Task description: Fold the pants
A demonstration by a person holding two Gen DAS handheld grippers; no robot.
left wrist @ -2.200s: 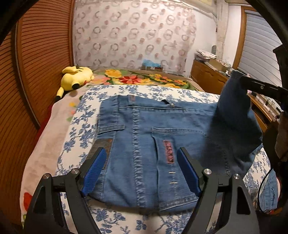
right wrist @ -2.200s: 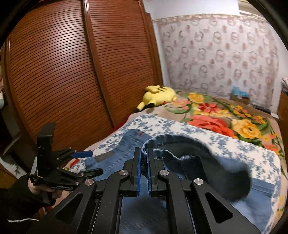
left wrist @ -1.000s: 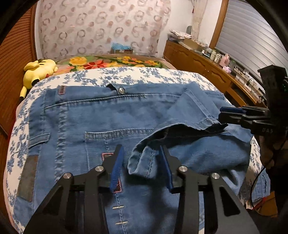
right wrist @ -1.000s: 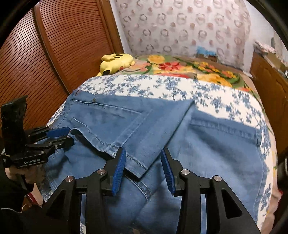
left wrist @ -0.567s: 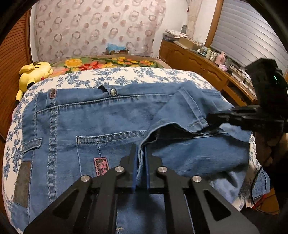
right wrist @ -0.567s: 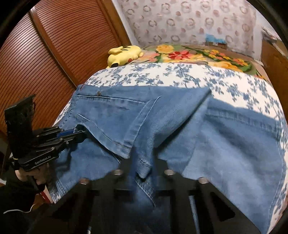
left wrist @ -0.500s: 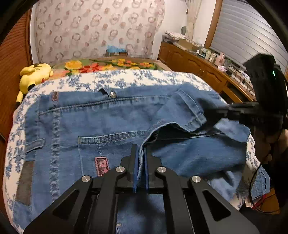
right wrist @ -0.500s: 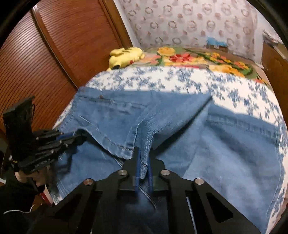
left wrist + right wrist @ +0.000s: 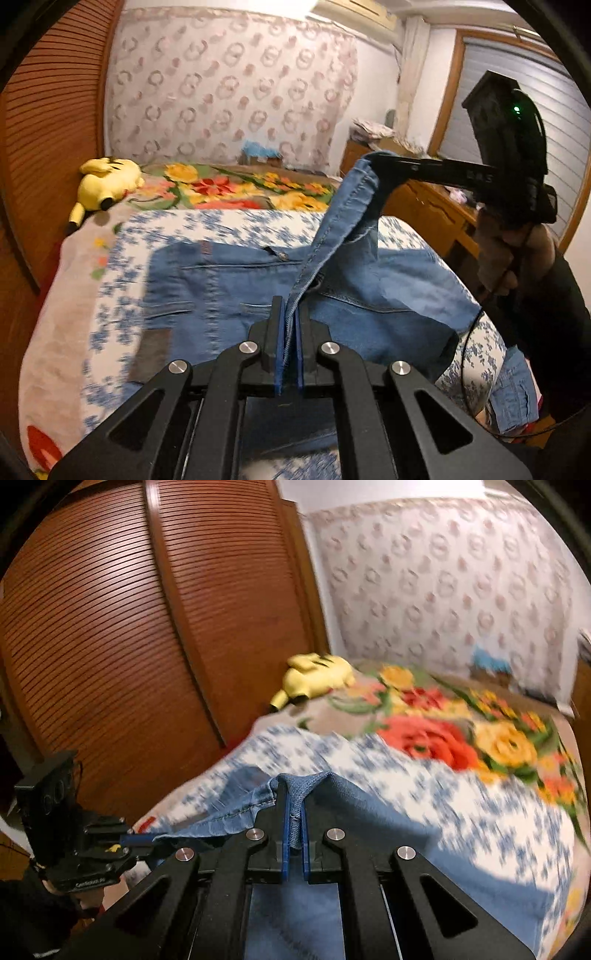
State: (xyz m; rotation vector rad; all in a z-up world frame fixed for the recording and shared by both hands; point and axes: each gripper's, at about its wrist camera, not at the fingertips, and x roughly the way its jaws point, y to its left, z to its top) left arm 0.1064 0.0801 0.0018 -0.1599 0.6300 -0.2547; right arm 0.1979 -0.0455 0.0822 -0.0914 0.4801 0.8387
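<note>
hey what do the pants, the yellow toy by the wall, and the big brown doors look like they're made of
The pants look like blue denim: visible stitched seams and a faded wash, held by the left gripper and right gripper. The yellow toy seems to be soft matte plush, rounded and slumped on the bedding. The brown doors look like slatted wood with a slight sheen; veneer or laminate can't be ruled out.

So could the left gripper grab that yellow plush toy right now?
Probably not: the left gripper is shut on the jeans hem, and the plush toy lies far up the bed beside the wooden doors.
</note>
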